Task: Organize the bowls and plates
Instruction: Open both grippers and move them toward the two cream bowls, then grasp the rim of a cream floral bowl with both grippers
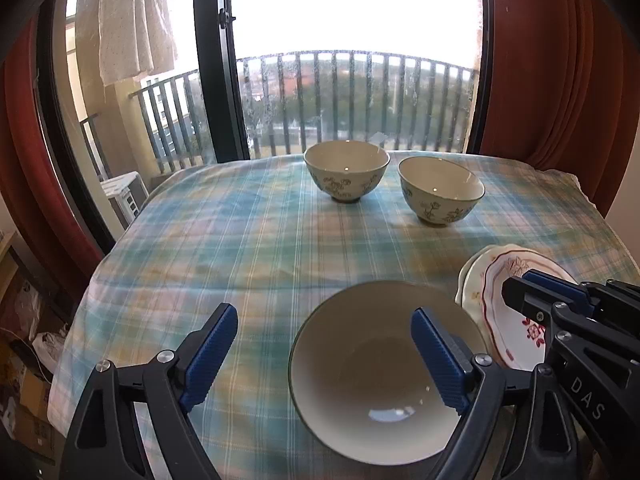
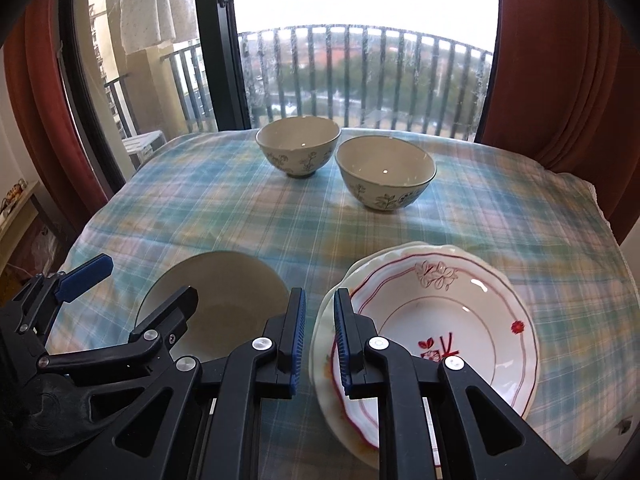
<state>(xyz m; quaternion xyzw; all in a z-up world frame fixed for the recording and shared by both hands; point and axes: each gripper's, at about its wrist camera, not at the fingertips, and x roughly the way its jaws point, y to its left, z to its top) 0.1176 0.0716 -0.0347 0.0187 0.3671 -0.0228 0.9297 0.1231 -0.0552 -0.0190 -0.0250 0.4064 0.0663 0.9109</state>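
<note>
Jaws on my left gripper (image 1: 324,356) stand wide apart with nothing pressed between them, one finger hanging over the near bowl (image 1: 384,372) at lower centre; my right gripper (image 2: 319,344) is clenched nearly shut on nothing, just left of the stacked plates (image 2: 440,320) at lower right. Glazed ceramic, I judge: stiff, fairly heavy, slippery, chip-prone, best pinched across the rim wall. Two patterned bowls (image 1: 346,170) (image 1: 440,190) sit close together at upper centre on the plaid tablecloth (image 1: 240,240). My gripper bodies cut off the near edges of bowl and plates, and I cannot count the plates for certain.
</note>
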